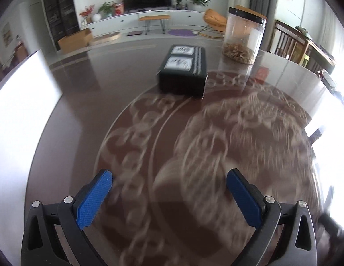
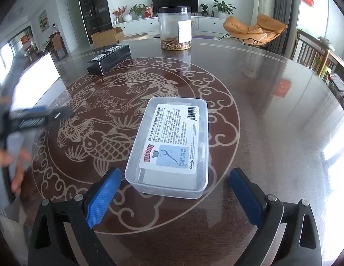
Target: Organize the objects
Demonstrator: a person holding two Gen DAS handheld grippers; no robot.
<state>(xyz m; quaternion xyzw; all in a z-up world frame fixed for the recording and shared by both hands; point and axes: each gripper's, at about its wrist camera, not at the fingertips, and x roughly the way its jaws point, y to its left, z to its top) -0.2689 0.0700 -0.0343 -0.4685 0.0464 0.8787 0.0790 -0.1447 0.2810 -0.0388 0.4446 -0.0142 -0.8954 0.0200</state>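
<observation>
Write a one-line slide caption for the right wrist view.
Open right gripper poised before a clear plastic box on the patterned table, black box and jar behind.

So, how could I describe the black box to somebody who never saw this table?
Find the round dark table with the pale fish drawing. At the far left edge of that drawing lies the black box, flat, left of the tall clear jar. It is the only opaque dark thing, with two white labels on top.
</observation>
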